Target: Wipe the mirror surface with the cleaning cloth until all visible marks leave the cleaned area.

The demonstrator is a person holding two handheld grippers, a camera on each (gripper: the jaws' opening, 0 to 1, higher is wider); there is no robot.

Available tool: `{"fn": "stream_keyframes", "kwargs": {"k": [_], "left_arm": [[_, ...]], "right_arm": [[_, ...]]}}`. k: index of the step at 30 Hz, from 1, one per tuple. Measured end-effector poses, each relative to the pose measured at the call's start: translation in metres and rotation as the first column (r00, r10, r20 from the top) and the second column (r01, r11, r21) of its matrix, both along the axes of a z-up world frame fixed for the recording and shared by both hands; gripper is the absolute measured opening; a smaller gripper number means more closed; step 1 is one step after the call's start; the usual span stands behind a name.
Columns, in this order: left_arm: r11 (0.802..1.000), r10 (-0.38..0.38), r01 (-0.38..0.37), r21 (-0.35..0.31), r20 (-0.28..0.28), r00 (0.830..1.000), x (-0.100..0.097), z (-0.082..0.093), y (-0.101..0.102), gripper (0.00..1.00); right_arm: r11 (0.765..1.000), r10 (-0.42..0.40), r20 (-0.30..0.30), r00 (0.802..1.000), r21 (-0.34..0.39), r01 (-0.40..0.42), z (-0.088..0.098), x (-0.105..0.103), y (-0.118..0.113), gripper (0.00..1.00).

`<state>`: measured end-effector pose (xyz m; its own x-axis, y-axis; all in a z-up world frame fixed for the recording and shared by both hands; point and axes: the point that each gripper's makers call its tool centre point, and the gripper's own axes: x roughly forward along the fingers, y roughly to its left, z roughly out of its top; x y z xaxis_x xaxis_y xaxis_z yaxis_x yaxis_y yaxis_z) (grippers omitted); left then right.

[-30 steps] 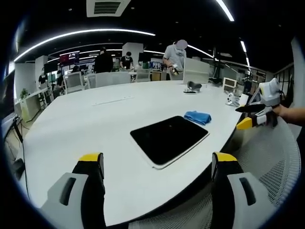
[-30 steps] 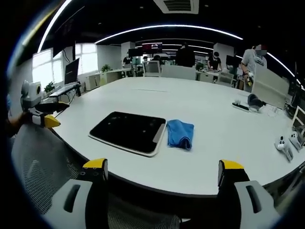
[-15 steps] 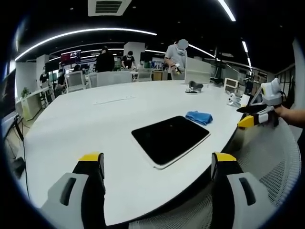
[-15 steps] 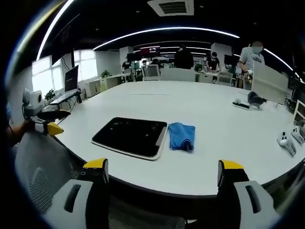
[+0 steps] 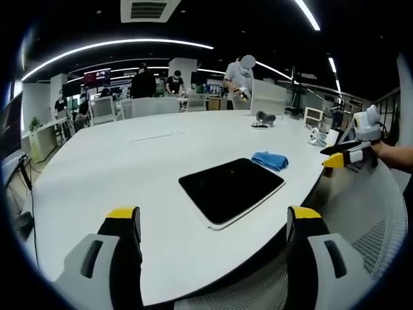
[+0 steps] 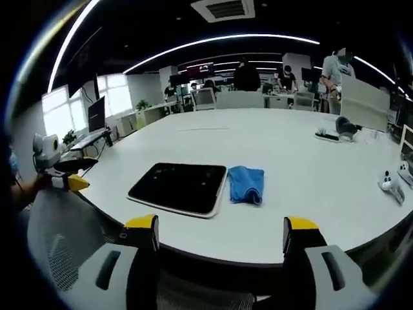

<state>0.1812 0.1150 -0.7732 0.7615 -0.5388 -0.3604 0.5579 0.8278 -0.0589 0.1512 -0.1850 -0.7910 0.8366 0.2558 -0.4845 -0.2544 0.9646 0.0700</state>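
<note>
A dark rectangular mirror (image 5: pixel 231 188) (image 6: pixel 179 187) lies flat on the white table (image 5: pixel 116 174) (image 6: pixel 303 194) near its front edge. A folded blue cloth (image 5: pixel 270 160) (image 6: pixel 247 183) rests on the table right beside the mirror's far short side. My left gripper (image 5: pixel 213 223) is open and held back off the table edge, with nothing between its jaws; it also appears at the left (image 6: pixel 68 174) of the right gripper view. My right gripper (image 6: pixel 219 236) is open too, short of the table edge, and appears at the right (image 5: pixel 345 155) of the left gripper view.
A mesh chair back (image 5: pixel 361 213) (image 6: pixel 58 232) sits between the grippers and the table. White controllers (image 6: pixel 390 184) and a dark object (image 5: pixel 261 117) lie further out on the table. People stand at desks at the back (image 5: pixel 239 77).
The right gripper's jaws have narrowed a little but stay open. Both views have drifted slightly; the mirror and cloth lie where they were.
</note>
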Motion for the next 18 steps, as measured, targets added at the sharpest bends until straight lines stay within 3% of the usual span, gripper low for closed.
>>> {"fn": "stream_keyframes", "kwargs": {"k": [8, 11, 18], "left_arm": [[1.0, -0.001, 0.001, -0.001, 0.002, 1.0, 0.0, 0.0, 0.0, 0.91], [1.0, 0.003, -0.003, 0.0, -0.002, 1.0, 0.0, -0.001, 0.001, 0.91], [1.0, 0.001, -0.001, 0.001, -0.004, 1.0, 0.0, -0.001, 0.001, 0.9]], "right_arm": [[0.999, 0.034, -0.005, 0.999, -0.014, -0.034, 0.002, 0.018, -0.003, 0.68], [0.999, 0.031, -0.055, 0.998, 0.042, -0.029, 0.0, 0.024, 0.0, 0.69], [0.998, 0.061, -0.061, 0.996, -0.003, -0.061, 0.001, 0.038, 0.0, 0.56]]}}
